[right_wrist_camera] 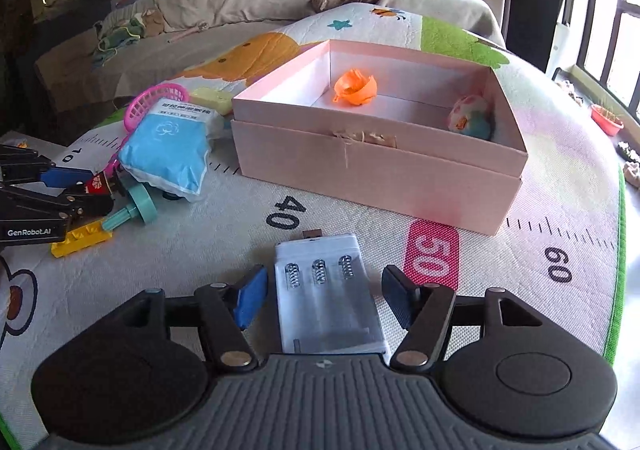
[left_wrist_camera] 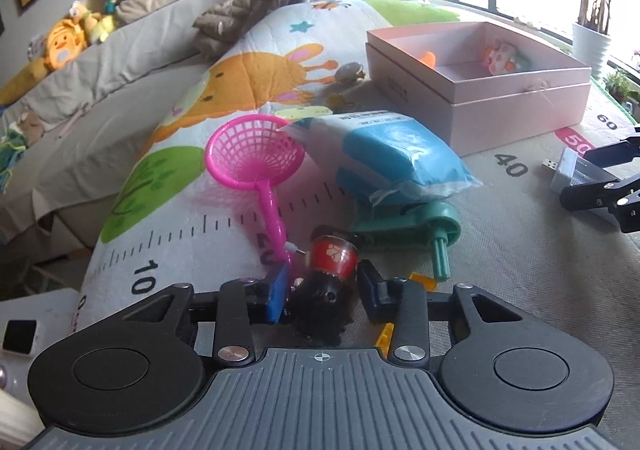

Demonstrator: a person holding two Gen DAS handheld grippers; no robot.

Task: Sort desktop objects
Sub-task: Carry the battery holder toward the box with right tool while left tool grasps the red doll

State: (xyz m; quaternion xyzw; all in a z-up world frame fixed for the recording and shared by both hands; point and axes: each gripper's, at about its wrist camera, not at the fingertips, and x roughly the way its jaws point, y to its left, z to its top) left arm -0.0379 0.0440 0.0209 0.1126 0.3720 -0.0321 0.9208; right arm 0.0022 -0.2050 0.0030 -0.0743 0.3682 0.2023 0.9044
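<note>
Left gripper jaws spread around a small doll with red body and black hair; doll sits between the pads, left blue pad close to it, right pad looks just clear, contact hard to call from this angle. Not clamped. In the right view the same gripper shows "GenRobot.AI" on its side.

Right gripper jaws wide open, straddling a white battery case lying flat on the mat; gaps on both sides, no touch. Three springs visible in the case, USB plug at its far end.

Mat carries a ruler print: 10, 40, 50 (on red patch), 60 readable.

Blue wipes pack with Chinese text, too small to read, lies on a teal winder, touching a pink net. Yellow brick just beside the left gripper.

Pink box open, beyond the case; orange toy and spotted ball inside.
</note>
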